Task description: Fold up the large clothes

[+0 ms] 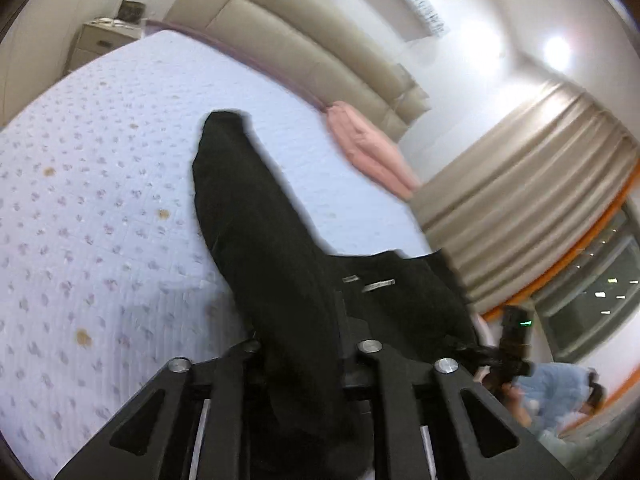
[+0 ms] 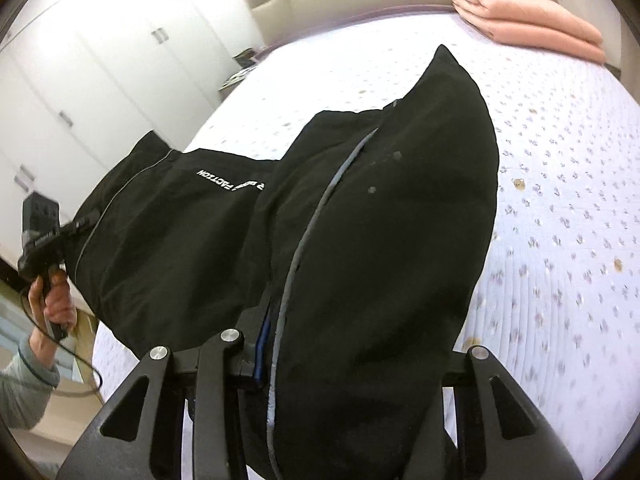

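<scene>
- Left gripper (image 1: 304, 364), bottom centre of left wrist view: jaws pinched nearly together on black cloth; the black garment (image 1: 256, 216) fills the gap btwn them, so it's held.
- From that grip the garment runs up the frame as one long dark strip, ending in a blunt tip at centre. Long axis goes lower centre to upper centre, leaning slightly left.
- A wider part of the garment spreads to the lower right, w/ small white marks on it, toward the right gripper (image 1: 514, 344), seen dark and blurred at lower right.
- Right gripper (image 2: 320, 364), bottom centre of right wrist view: jaws partway closed, clamped on a thick bunch of the black garment (image 2: 392, 216) beside a grey seam line.
- Garment rises from the jaws to a point in the upper centre-right; a second panel w/ white lettering stretches to the left edge, where the left gripper (image 2: 40, 220) pinches it, the left hand (image 2: 54, 300) on its handle.
- Both grips sit on one edge; cloth hangs btwn them and trails onto the bed (image 2: 560, 200) beyond.
- Pink folded blanket (image 2: 532, 26) lies in the upper right, well apart.
- Judgement: the fold turns on carrying the held edge along that long axis.
</scene>
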